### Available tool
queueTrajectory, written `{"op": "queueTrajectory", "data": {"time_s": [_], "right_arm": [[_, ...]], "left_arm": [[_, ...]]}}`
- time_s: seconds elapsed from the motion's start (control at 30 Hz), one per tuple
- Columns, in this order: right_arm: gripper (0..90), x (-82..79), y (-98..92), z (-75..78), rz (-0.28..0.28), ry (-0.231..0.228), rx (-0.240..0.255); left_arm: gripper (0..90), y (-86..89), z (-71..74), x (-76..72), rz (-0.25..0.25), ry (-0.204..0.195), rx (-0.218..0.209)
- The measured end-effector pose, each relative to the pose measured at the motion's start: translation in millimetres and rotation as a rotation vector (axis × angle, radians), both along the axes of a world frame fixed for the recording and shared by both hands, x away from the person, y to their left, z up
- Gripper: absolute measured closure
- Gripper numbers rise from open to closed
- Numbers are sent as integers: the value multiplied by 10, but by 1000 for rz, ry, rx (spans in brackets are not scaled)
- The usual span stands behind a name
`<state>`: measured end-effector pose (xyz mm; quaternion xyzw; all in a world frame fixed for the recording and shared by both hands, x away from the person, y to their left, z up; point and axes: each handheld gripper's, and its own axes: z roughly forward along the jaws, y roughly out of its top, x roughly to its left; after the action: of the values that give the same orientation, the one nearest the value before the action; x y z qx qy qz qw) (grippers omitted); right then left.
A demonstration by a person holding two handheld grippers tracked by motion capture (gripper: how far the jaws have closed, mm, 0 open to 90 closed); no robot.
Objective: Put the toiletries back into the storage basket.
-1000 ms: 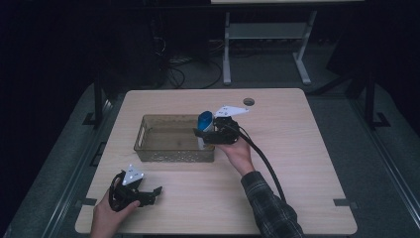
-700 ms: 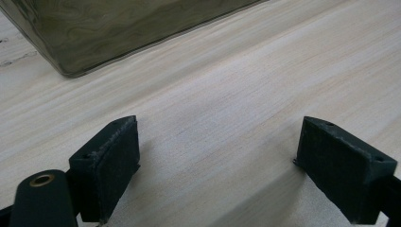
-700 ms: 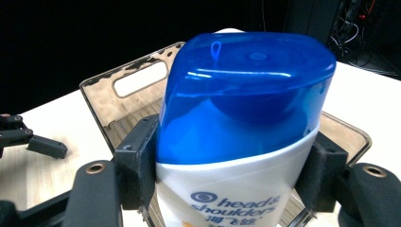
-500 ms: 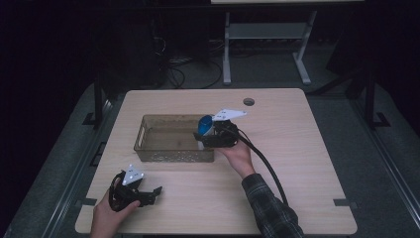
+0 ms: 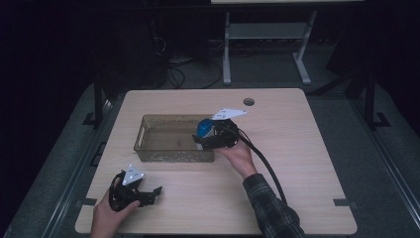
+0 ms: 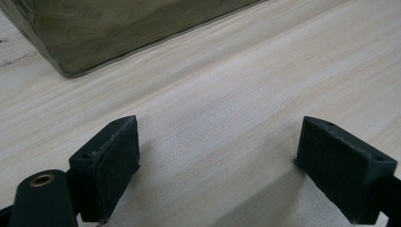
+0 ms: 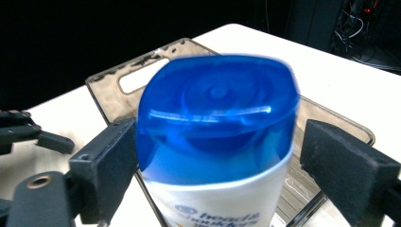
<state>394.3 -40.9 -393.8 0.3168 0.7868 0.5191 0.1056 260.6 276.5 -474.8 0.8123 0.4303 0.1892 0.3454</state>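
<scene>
Your right gripper (image 7: 215,156) has just been opening: the jaws stand apart with the blue-capped shampoo bottle (image 7: 215,142) between them, a gap showing on one side, so the grip looks let go. That bottle sits at the near right corner of the clear bin (image 5: 148,134). Your left gripper (image 6: 227,165) rests open and empty on the table (image 5: 297,163); the drop seems nearly done

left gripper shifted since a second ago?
No. In the high view the left gripper sits at the same spot by the table's near-left corner, jaws open, short of the bin.
</scene>
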Motion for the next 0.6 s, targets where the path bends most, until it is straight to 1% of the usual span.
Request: {"op": "queueTrajectory", "data": {"time_s": [0.2,0.23,0.43,0.47,0.5,0.6], "right_arm": [[108,-49,-93,53,10,-2,-8],[107,-70,-136,61,11,-2,-6],[101,-161,-268,54,-1,-6,-18],[101,-161,-268,54,-1,-6,-18],[102,-189,-327,52,-8,-10,-16],[102,-218,-383,49,-15,-9,-16]], "left_arm": [[129,-1,-1,0,1,-1,-1],[129,-1,-1,-2,2,-2,0],[129,-1,-1,-3,4,-2,0],[129,-1,-1,-3,4,-2,0],[129,-1,-1,-3,4,-3,0],[129,-1,-1,-3,4,-3,0]]}}
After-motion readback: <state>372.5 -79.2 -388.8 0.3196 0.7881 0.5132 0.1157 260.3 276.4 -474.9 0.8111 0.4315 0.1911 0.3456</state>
